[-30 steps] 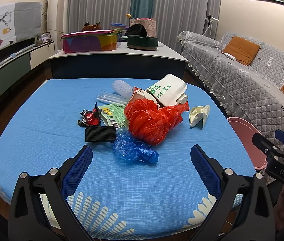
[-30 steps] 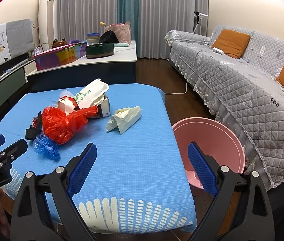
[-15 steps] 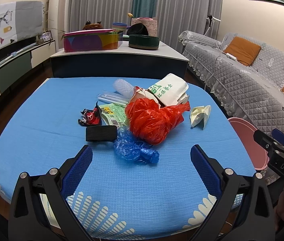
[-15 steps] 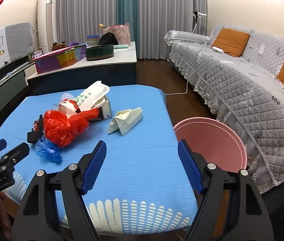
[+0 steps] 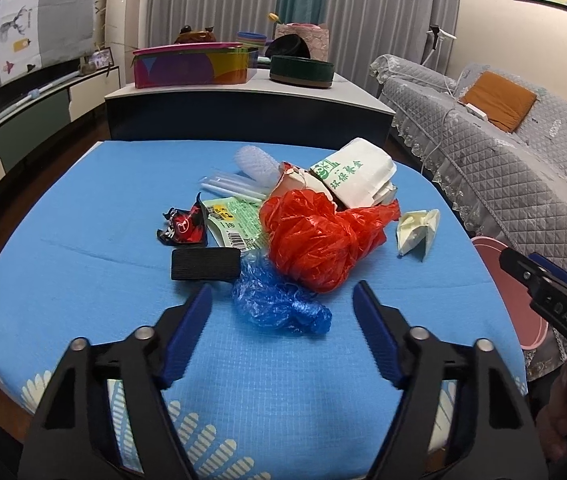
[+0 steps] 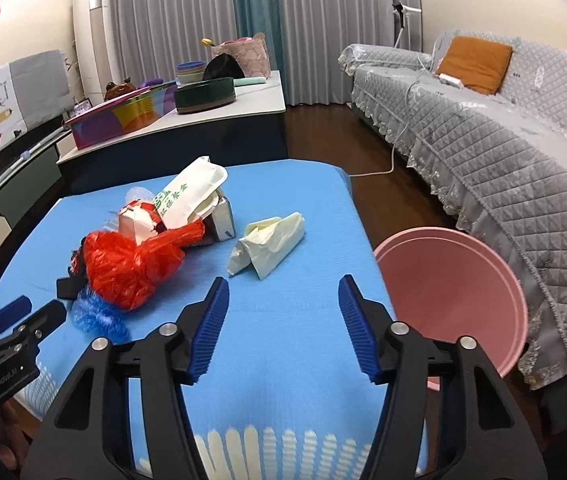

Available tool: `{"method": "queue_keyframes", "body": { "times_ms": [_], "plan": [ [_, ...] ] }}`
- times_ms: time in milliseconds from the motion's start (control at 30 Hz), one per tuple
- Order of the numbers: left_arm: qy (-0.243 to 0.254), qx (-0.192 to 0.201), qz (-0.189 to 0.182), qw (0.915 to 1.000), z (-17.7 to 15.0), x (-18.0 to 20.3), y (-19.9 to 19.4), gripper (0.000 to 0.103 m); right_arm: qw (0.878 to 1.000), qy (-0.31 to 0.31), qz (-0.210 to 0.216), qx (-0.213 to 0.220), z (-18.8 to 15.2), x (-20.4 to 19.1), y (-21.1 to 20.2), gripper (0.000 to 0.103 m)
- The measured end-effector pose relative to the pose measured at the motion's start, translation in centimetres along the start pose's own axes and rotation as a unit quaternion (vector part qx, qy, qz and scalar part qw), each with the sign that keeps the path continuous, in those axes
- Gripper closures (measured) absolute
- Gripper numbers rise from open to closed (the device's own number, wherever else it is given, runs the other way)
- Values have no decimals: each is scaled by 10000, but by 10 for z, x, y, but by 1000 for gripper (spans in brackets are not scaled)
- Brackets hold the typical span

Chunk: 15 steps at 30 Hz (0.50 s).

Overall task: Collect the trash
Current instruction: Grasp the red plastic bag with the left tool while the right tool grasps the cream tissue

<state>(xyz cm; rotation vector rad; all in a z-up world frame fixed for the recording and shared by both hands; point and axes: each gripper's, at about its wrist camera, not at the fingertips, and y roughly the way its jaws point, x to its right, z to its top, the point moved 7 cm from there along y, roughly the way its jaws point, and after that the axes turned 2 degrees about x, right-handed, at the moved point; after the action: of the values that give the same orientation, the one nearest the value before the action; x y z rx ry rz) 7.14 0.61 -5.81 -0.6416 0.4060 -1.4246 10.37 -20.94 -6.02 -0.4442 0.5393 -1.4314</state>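
My left gripper [image 5: 282,304] hangs over the near part of the table [image 5: 83,208], which is covered in blue cloth; its jaws have just been closing and now stand partly open, holding nothing. Through the gap between them I see the crumpled blue plastic bag [image 5: 279,300], which lies on the cloth just past the tips, apart from both pads. Touching it at the back is the red plastic bag [image 5: 319,240], the biggest lump in the trash pile, with a flat black pad [image 5: 205,263] just to its left. Behind those lie a red and black wrapper [image 5: 183,228], a green and white packet [image 5: 235,224], some clear tubes [image 5: 227,184] and a white takeaway box with green print [image 5: 353,178] that leans on the heap. A folded cream paper [image 6: 269,242] sits alone to the right of the pile. My right gripper [image 6: 283,322] hovers over bare cloth near that paper without touching it; its jaws have likewise just been closing, they are partly open and they grip nothing. The pink bin [image 6: 463,280] stands on the floor just beside the table's right edge, between it and the grey quilted sofa [image 6: 503,152].
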Motion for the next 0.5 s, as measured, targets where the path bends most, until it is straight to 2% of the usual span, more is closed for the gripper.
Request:
{"method": "queue_keyframes", "body": {
  "times_ms": [200,500],
  "plan": [
    [-61,-94,-1,9999,3,-1,16,54,9997,178,55,-140,4,-4,38,53],
    [4,245,-27,9997,29,-1,33,54,9988,334,239,-276,12,-16,77,53]
  ]
}}
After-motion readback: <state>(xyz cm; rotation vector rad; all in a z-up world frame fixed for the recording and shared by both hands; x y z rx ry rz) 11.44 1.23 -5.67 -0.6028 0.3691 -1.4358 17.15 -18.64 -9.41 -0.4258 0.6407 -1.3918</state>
